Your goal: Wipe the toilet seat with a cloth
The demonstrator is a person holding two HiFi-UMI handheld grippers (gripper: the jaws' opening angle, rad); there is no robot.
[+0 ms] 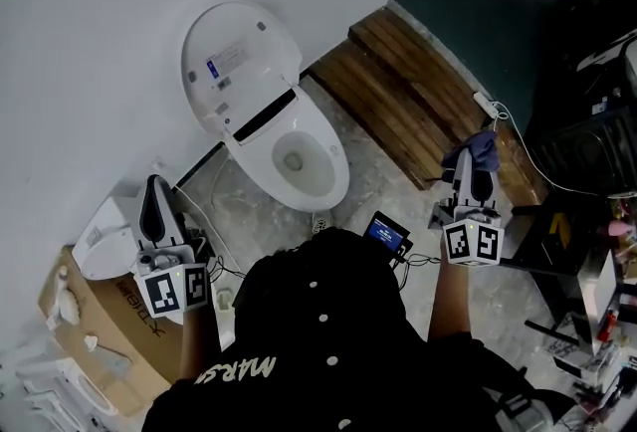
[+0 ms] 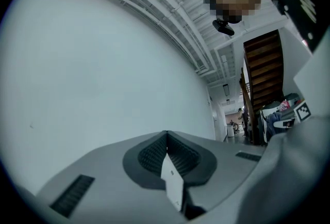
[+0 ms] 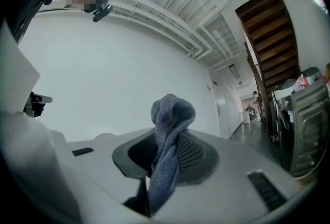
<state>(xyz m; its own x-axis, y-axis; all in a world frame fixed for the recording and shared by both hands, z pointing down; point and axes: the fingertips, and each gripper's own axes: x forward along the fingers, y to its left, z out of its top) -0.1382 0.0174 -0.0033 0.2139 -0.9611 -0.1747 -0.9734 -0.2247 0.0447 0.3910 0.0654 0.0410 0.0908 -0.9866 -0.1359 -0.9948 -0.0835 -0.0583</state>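
Plainly, the cloth (image 3: 170,130) is soft, light and floppy. The right claw (image 3: 165,153) is clamped on its lower folds, and a loose loop stands above the tips. It should mould easily to the seat's curve, though it may slip out if dragged hard, so a hold on the bunched middle looks soundest. The left claw (image 2: 167,158) has its jaws together on nothing. The toilet seat (image 1: 336,171) lies ahead and left of the right claw, with the lid (image 1: 234,62) raised. Wooden steps (image 1: 408,92) lie just ahead of that claw, and a cardboard box (image 1: 85,321) sits beside the left one.
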